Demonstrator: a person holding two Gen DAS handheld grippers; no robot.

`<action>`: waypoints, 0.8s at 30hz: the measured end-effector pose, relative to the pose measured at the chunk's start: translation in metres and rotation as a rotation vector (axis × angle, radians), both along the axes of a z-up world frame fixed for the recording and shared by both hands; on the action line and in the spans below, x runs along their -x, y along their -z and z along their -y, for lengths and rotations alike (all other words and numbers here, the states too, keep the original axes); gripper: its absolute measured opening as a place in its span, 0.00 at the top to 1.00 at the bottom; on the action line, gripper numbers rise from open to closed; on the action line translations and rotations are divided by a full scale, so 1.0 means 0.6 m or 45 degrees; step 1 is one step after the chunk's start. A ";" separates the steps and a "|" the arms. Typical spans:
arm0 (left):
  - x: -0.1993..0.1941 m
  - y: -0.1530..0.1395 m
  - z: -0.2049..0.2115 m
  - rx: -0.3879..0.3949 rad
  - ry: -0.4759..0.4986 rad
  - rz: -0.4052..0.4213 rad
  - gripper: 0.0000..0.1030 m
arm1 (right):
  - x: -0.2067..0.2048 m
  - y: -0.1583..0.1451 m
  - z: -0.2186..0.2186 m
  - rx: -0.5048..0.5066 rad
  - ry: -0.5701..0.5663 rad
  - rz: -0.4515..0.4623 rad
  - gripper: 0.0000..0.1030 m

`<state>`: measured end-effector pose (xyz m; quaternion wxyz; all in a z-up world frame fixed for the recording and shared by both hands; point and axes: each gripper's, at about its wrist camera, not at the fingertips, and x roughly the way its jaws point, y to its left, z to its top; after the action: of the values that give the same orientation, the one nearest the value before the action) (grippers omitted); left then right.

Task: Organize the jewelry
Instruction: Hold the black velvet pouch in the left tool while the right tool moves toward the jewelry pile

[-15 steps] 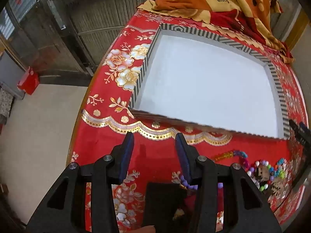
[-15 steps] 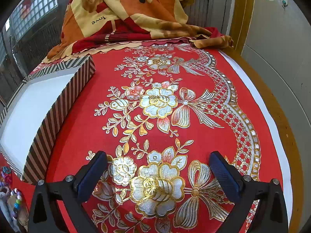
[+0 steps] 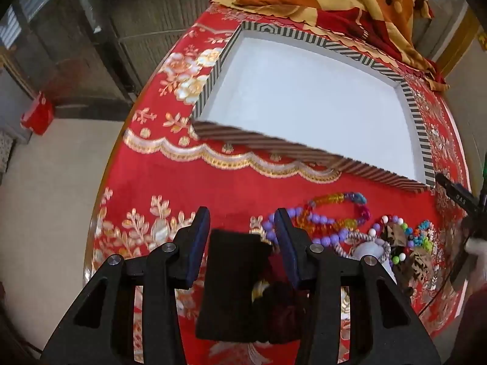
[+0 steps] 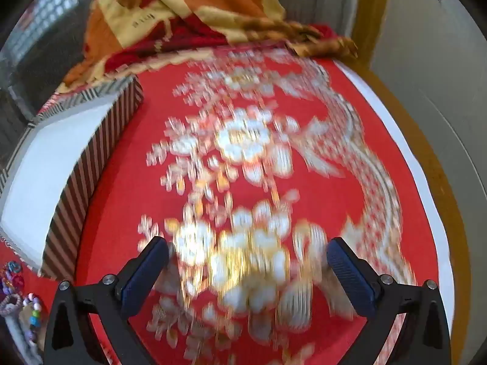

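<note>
A heap of bead bracelets (image 3: 350, 225) lies on the red cloth in front of a shallow striped box with a white floor (image 3: 304, 91). A purple bead bracelet (image 3: 307, 222) and a rainbow one (image 3: 338, 200) lie on top. My left gripper (image 3: 242, 219) is open, above a black pouch (image 3: 231, 276), its right finger beside the purple beads. My right gripper (image 4: 248, 254) is open wide and empty over the gold flower pattern. The box (image 4: 100, 140) and some beads (image 4: 18, 292) show at the left of the right wrist view.
A red cloth with gold flowers (image 3: 182, 188) covers the round table. A crumpled orange and red blanket (image 3: 350, 3) lies behind the box. The table edge and floor (image 3: 45, 213) are at left. A wall (image 4: 426, 76) stands to the right.
The left gripper has pulled back and opened somewhat wider, so more of the beads and the black pouch show. The right view has shifted and is blurred by motion.
</note>
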<state>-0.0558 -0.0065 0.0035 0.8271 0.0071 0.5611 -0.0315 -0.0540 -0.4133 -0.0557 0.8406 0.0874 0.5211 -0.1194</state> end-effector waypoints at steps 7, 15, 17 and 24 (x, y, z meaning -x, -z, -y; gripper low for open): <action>0.027 -0.002 0.009 -0.014 0.012 0.010 0.58 | 0.094 -0.070 -0.054 -0.133 0.063 -0.030 0.02; 0.062 -0.021 0.020 -0.015 0.030 0.049 0.58 | 0.170 -0.167 -0.189 -0.060 -0.082 0.117 0.02; 0.071 -0.027 0.021 -0.021 0.020 0.069 0.58 | 0.175 -0.174 -0.218 -0.062 -0.131 0.118 0.02; 0.093 -0.038 0.014 -0.001 -0.010 0.093 0.58 | 0.192 -0.191 -0.302 -0.057 -0.245 0.122 0.02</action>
<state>-0.1117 -0.0151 0.0261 0.8472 0.0062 0.5305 -0.0277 -0.1692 -0.2318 0.0587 0.8698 0.0615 0.4890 -0.0221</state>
